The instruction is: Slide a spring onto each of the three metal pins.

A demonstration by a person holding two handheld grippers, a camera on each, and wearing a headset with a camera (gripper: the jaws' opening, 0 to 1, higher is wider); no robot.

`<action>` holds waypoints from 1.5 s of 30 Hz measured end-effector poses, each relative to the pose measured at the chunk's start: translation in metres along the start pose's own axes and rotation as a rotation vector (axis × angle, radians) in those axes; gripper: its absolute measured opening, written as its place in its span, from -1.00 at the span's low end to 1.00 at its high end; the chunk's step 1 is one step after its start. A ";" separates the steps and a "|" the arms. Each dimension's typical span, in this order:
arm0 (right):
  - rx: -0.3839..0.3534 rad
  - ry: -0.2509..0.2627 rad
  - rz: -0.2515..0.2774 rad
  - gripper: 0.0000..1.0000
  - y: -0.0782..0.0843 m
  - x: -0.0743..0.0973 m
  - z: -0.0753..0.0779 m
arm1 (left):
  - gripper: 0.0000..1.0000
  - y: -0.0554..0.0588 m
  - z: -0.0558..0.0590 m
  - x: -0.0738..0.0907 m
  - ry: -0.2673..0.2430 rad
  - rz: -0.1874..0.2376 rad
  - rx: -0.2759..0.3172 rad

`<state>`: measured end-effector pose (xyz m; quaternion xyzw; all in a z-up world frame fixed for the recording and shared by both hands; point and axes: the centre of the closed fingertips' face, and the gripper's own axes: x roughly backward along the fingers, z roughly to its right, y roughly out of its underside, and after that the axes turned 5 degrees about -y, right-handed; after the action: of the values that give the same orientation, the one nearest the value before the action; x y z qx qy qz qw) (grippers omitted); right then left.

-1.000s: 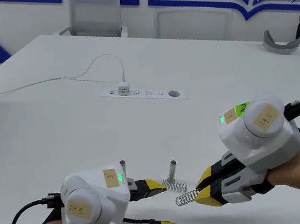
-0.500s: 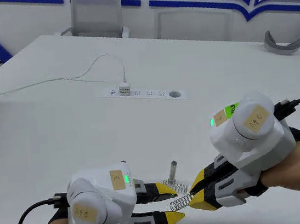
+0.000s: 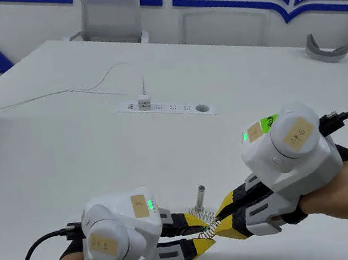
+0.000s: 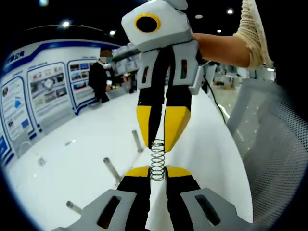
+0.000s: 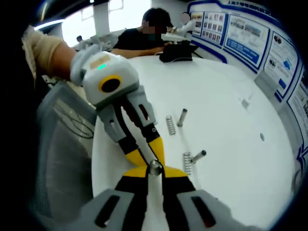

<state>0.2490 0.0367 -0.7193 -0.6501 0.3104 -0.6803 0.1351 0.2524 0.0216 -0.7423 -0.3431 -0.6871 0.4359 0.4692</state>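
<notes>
The right claw (image 3: 219, 221) is closed on one end of a spring (image 4: 158, 161) and holds it in the air, tip to tip with the left claw (image 3: 198, 232). The left claw's jaws are narrow, one on each side of the other end; if they press it I cannot tell. I think the spring is gripped only by its ends so that it does not bend and its bore is free, because a pin must go through it; it looks like a pass from one claw to the other. I count 3 springs and 3 pins. Seen from the left claw, the pins are left of its jaws: the far pin (image 4: 138, 141), the middle pin (image 4: 111, 169) and the near pin (image 4: 72, 207). Seen from the right claw, the second spring (image 5: 170, 125) lies ahead of the jaws on the table (image 5: 226, 96), just beside a pin, and the third spring (image 5: 186, 162) is right of the tips, touching a pin's foot. I judge that all 3 pins are bare, so all 3 springs are to do.
</notes>
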 end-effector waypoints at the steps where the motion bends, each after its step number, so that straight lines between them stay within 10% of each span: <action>1: 0.001 0.001 0.004 -0.76 -0.001 0.000 0.000 | -0.78 0.000 0.000 0.000 0.000 0.001 0.003; 23: -0.021 0.014 0.030 -0.77 -0.005 0.003 0.002 | -0.61 -0.002 0.002 -0.002 0.014 0.002 0.053; 45: -0.084 0.121 0.059 -0.77 0.006 0.045 0.036 | -0.13 0.013 -0.022 0.039 -0.074 -0.001 0.160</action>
<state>0.2770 -0.0034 -0.6886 -0.6036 0.3653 -0.7004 0.1086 0.2615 0.0667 -0.7371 -0.2879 -0.6669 0.5017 0.4697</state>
